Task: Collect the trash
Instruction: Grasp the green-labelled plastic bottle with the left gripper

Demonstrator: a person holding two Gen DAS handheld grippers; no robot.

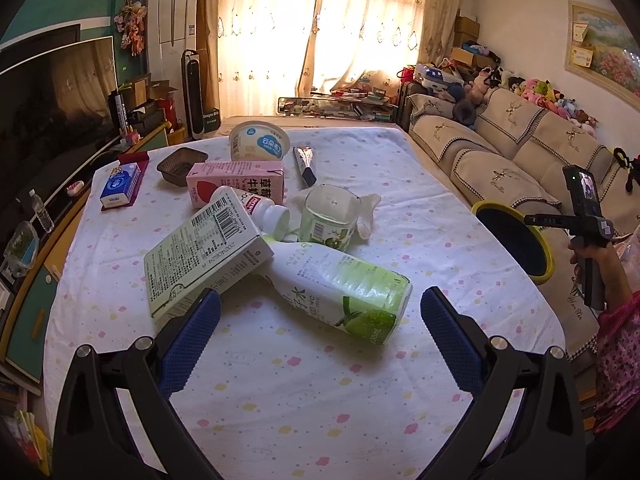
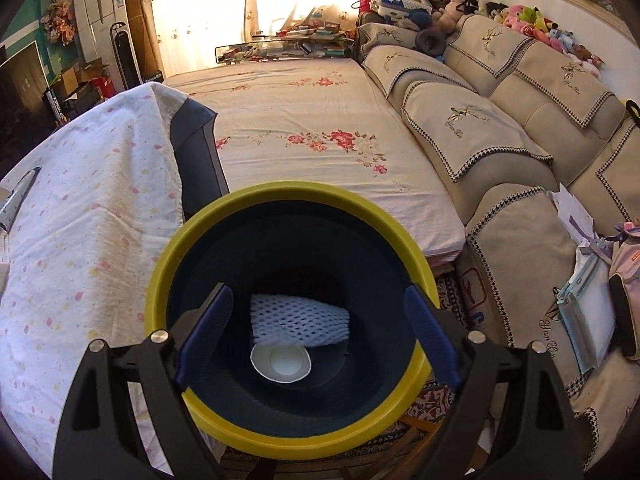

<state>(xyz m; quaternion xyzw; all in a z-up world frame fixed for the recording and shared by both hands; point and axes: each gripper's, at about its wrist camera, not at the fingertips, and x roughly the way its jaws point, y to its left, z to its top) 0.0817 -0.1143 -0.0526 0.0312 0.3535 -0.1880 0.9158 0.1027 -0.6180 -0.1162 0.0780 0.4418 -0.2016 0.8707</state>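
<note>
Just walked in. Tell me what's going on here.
A person is clearing trash from a table under a white dotted cloth, a gripper in each hand. The left gripper is open, its fingers either side of a white-and-green plastic bottle lying flat. The right gripper hangs open and empty over a yellow-rimmed dark bin, which already holds a white foam net sleeve and a white paper cup. Cartons and tubs remain on the table.
</note>
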